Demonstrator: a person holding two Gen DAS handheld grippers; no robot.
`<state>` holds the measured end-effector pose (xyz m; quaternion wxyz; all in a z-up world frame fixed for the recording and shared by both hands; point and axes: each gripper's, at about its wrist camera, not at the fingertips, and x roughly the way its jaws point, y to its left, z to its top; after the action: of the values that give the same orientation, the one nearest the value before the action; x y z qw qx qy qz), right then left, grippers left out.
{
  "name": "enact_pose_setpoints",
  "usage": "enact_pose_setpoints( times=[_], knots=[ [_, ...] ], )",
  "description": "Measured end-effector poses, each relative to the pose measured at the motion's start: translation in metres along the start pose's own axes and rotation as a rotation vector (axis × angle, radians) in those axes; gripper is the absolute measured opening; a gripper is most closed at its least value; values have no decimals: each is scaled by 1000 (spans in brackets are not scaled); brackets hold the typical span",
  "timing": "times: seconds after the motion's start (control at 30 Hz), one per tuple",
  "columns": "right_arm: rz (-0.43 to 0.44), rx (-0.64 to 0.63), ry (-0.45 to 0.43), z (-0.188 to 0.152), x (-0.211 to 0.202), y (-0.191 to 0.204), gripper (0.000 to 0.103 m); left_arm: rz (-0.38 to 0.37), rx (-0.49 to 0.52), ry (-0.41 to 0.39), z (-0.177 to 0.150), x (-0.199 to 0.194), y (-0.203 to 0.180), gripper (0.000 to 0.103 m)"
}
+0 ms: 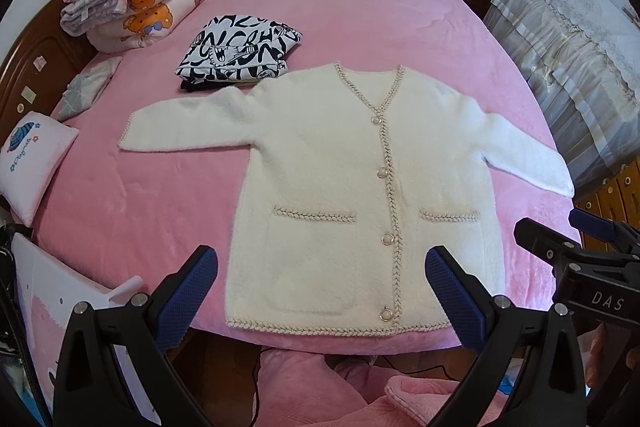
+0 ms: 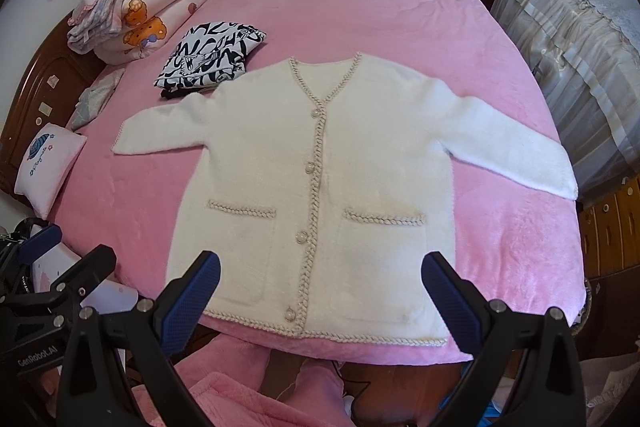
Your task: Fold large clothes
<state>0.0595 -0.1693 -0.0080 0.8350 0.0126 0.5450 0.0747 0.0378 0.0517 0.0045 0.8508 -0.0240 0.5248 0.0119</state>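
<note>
A white fluffy cardigan (image 1: 332,163) with braided trim, pearl buttons and two front pockets lies flat, front up, sleeves spread, on the pink bed (image 1: 320,11). It also shows in the right wrist view (image 2: 320,163). Its hem is at the bed's near edge. My left gripper (image 1: 320,267) is open and empty, held above the hem near the left pocket. My right gripper (image 2: 320,271) is open and empty above the hem on the right side. The right gripper also shows at the right edge of the left wrist view (image 1: 580,247).
A folded black-and-white printed garment (image 1: 240,55) lies beyond the cardigan's left sleeve. Folded quilts (image 1: 136,3) are stacked at the far left. A small pillow (image 1: 32,163) sits at the left edge. A draped cabinet (image 1: 568,43) stands at the right.
</note>
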Motion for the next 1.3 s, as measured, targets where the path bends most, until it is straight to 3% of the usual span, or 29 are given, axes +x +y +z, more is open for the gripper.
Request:
enact_pose_setpoints(
  times=[0.23,0.47,0.6,0.83,1.07,1.3],
  knots=[
    [-3,33,5,33,20,35,101,-56,-7,36,36,29,53,103],
    [2,96,-7,77,43,85,101,-118,-106,85,90,67,149,103],
    [10,128,3,104,62,112,101,-158,-209,113,115,93,215,103],
    [-22,193,37,143,96,150,101,-147,-369,141,144,146,330,103],
    [-87,245,87,169,135,174,101,-208,-667,191,142,223,449,102],
    [-106,225,143,191,188,210,101,-209,-795,227,136,300,526,98]
  ],
)
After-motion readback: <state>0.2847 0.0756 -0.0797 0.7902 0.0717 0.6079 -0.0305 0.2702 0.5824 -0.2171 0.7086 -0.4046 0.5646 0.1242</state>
